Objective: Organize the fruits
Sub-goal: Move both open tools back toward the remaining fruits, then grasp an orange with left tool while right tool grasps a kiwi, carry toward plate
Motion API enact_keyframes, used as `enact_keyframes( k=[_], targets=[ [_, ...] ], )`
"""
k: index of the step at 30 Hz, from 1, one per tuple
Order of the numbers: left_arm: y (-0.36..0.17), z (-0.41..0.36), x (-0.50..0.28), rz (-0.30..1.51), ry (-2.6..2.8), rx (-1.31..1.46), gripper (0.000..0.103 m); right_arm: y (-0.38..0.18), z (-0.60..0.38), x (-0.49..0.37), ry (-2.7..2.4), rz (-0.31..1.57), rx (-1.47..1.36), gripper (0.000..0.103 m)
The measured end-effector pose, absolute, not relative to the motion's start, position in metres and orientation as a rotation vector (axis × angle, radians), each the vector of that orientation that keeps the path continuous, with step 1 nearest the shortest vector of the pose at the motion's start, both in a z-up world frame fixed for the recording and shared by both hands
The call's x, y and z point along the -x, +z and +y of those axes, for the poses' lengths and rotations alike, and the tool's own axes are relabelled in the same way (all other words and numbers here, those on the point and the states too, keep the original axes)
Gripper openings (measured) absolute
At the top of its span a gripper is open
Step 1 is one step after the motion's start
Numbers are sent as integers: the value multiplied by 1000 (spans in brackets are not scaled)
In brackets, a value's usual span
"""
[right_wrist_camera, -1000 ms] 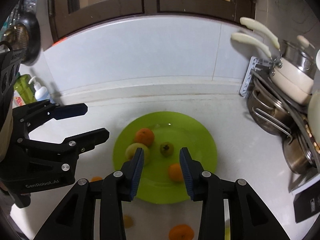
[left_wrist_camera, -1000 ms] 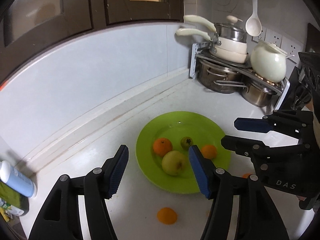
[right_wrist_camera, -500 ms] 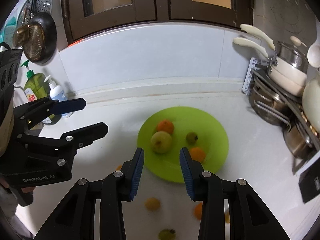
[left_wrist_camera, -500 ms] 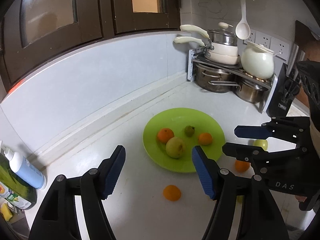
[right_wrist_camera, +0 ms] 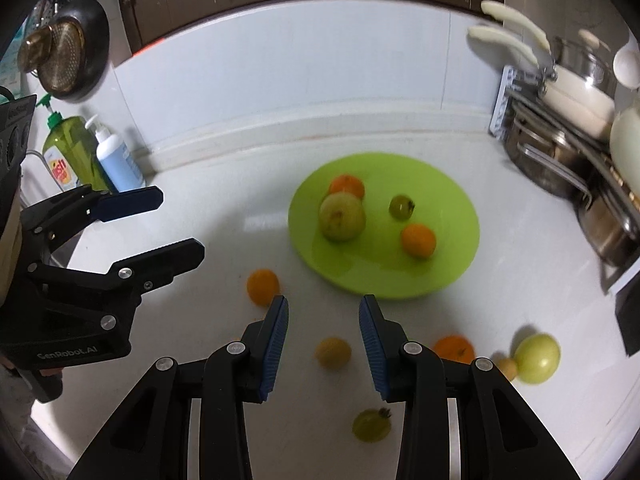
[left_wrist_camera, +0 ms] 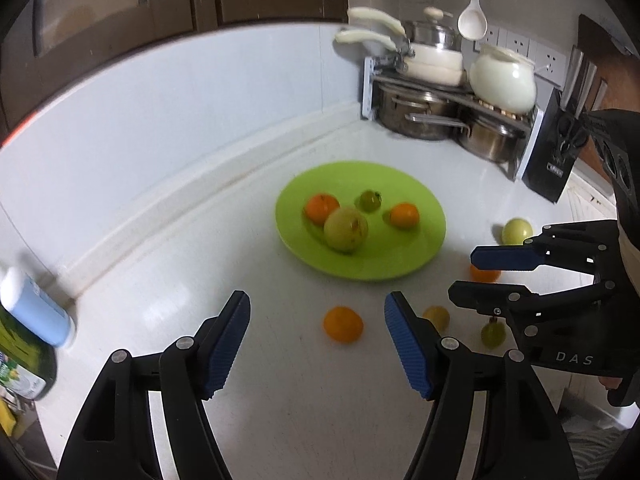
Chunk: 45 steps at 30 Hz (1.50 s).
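Observation:
A green plate (left_wrist_camera: 400,258) (right_wrist_camera: 452,268) on the white counter holds two oranges, a large yellow-green apple (left_wrist_camera: 345,228) (right_wrist_camera: 342,216) and a small green fruit (left_wrist_camera: 370,200). Loose on the counter lie an orange (left_wrist_camera: 343,324) (right_wrist_camera: 263,286), a small yellow fruit (left_wrist_camera: 437,316) (right_wrist_camera: 333,353), another orange (right_wrist_camera: 454,348), a small green fruit (right_wrist_camera: 371,424) and a green apple (left_wrist_camera: 517,231) (right_wrist_camera: 537,357). My left gripper (left_wrist_camera: 318,340) is open and empty, above the loose orange. My right gripper (right_wrist_camera: 323,340) is open and empty, above the small yellow fruit.
A pot rack (left_wrist_camera: 440,96) with pans and a white kettle stands at the back right, with a knife block (left_wrist_camera: 556,160) beside it. Soap bottles (right_wrist_camera: 96,156) stand at the back left by the wall.
Both grippers have pulled back from the plate toward the counter's front. More loose fruit has come into view. Both stay open and empty.

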State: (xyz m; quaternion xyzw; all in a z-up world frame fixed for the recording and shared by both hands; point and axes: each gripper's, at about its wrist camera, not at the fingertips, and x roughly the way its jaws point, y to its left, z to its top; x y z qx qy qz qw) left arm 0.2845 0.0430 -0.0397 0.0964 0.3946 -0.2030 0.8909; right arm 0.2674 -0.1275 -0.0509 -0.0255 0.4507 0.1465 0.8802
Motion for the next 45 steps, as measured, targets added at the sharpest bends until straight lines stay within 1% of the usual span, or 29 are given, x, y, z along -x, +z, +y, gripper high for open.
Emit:
enact_keyframes(
  k=[16, 26, 29, 31, 34, 35, 39, 45],
  targets=[
    [-102, 31, -305, 965, -494, -222, 69, -102, -128, -274, 277, 1098, 26, 38],
    [-118, 22, -327, 993, -513, -196, 69, -116, -128, -282, 285, 1134, 4, 38],
    [-122, 18, -331, 1003, -514, -192, 64, -118, -129, -284, 287, 1142, -8, 37],
    [-123, 17, -332, 1010, -522, -185, 56, -119, -130, -285, 288, 1144, -13, 37],
    [-125, 14, -332, 1018, -529, -187, 49, -120, -131, -286, 291, 1140, -22, 33],
    [-126, 14, -332, 1022, -533, -183, 47, -120, -131, -286, 294, 1138, -22, 33],
    [-128, 12, -330, 1033, -540, -180, 36, -121, -132, -286, 299, 1137, -26, 31],
    [-126, 11, -327, 1033, -543, -182, 36, -118, -133, -284, 303, 1120, -28, 30]
  ],
)
